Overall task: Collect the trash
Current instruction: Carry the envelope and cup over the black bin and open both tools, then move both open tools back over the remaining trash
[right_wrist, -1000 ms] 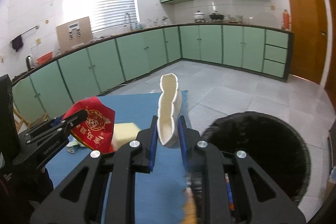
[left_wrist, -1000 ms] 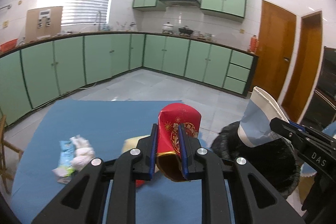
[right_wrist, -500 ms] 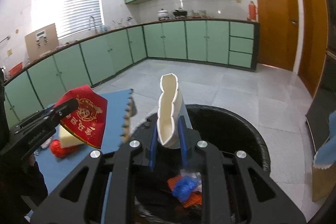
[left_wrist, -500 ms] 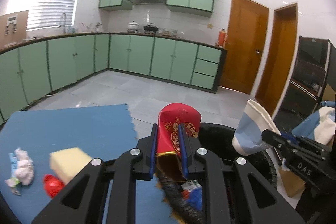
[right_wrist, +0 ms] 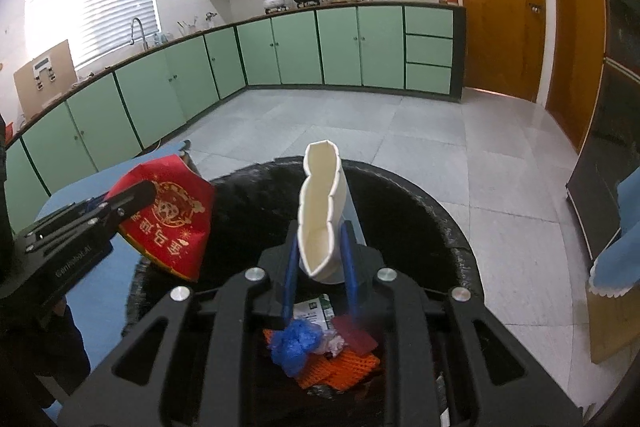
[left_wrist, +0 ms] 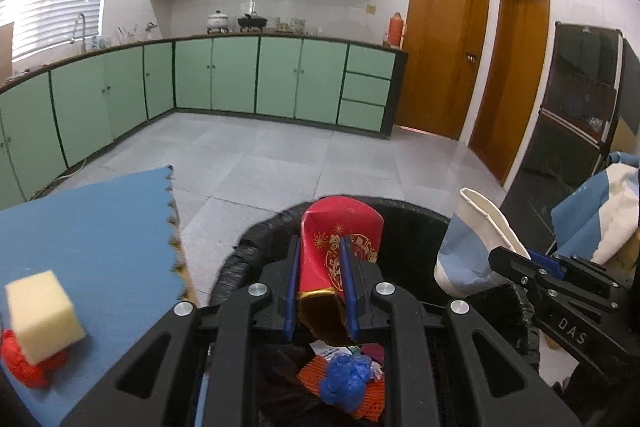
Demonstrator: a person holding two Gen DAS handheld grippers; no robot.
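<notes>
A squashed red paper cup with gold print point(left_wrist: 340, 223) sits pinched in my left gripper point(left_wrist: 321, 243), which is shut on it above the black-lined trash bin point(left_wrist: 400, 207). From the right wrist view the same red cup point(right_wrist: 168, 227) and left gripper point(right_wrist: 140, 193) hang over the bin's left rim. My right gripper point(right_wrist: 319, 227) holds a flattened white paper cup point(right_wrist: 320, 195) upright over the bin point(right_wrist: 440, 211); its jaws are opening, with the cup still touching the pads. That white and pale blue cup point(left_wrist: 472, 247) shows at the right gripper point(left_wrist: 498, 259). Blue crumpled plastic point(right_wrist: 296, 343) and orange netting lie inside the bin.
A blue foam mat point(left_wrist: 80, 227) lies left of the bin with a yellow sponge point(left_wrist: 40, 311) and a red scrap point(left_wrist: 20, 363) on it. Blue and white cloth point(left_wrist: 600, 211) is at the right. A wooden board point(right_wrist: 612, 319) leans beside the bin.
Both grippers have swung to the right from above the blue mat and sunk, and now hang over the bin's mouth. The white cup looks less squeezed.
</notes>
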